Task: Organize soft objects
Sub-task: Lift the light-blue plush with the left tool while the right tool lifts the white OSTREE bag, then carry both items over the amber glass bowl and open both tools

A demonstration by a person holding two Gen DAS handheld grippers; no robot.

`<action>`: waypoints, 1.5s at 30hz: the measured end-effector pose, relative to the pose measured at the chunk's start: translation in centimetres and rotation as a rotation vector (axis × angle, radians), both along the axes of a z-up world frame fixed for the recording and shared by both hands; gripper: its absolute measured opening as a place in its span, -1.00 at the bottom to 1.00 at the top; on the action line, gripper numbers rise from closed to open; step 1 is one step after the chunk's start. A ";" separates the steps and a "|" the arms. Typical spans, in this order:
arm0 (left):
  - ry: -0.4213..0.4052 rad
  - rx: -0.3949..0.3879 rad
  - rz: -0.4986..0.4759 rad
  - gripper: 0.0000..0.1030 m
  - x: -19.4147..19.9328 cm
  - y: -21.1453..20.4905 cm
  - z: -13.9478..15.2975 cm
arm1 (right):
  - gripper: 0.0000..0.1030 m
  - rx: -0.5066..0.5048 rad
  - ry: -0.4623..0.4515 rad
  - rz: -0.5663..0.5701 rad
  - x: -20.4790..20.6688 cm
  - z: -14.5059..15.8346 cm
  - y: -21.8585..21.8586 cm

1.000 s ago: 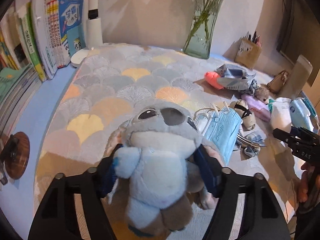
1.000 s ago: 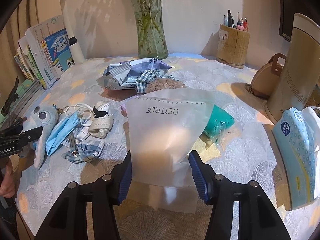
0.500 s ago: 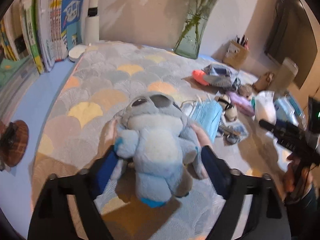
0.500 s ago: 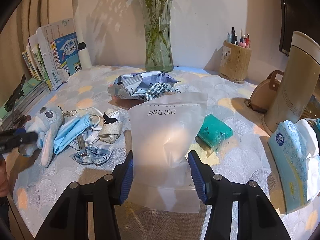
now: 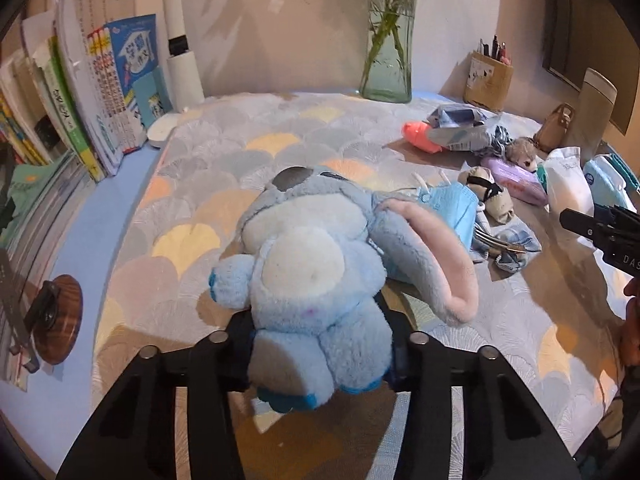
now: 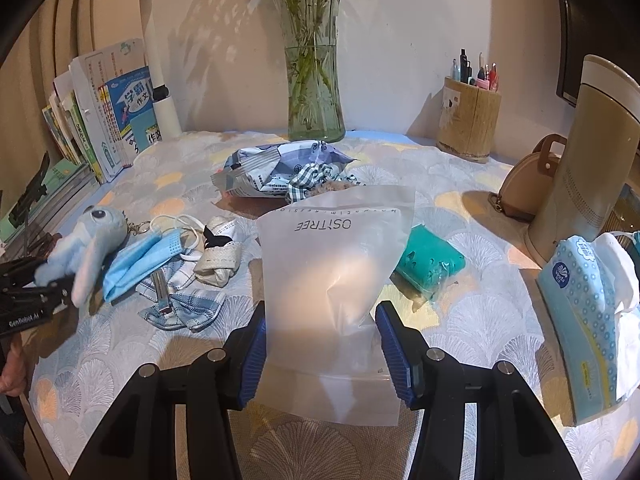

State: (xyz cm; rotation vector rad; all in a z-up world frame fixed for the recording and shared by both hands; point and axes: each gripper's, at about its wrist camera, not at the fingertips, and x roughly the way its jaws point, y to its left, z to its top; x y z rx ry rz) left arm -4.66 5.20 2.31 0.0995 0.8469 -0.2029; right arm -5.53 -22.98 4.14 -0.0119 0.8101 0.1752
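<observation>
Plush toy (image 5: 316,280) is clamped in the left tongs (image 5: 320,354), the right tongs (image 6: 324,344) grip the frosted pouch (image 6: 336,264), and beside that pouch masks (image 6: 140,256) and cloths (image 6: 188,304) remain unsorted.

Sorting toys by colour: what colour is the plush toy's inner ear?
Pink, on the plush toy; clearest in the left wrist view.

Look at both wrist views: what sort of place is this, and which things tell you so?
Probably a home study desk. Upright books line one side by a white desk lamp, a pen holder and a vase of flowers stand against the wall, and a patterned cloth covers the top.
</observation>
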 end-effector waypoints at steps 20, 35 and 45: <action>-0.214 -0.095 -0.046 -0.22 -2.9 -3.1 8.1 | 0.00 0.002 -0.055 -0.077 -2.0 1.9 -0.9; -0.340 -0.092 -0.304 -0.22 -3.3 -19.3 14.7 | -0.01 -0.028 -0.199 -0.249 -6.1 9.6 -10.6; -0.383 -0.097 -0.566 -0.22 -2.9 -35.2 18.8 | -0.01 -0.007 -0.242 -0.482 -7.2 13.0 -24.0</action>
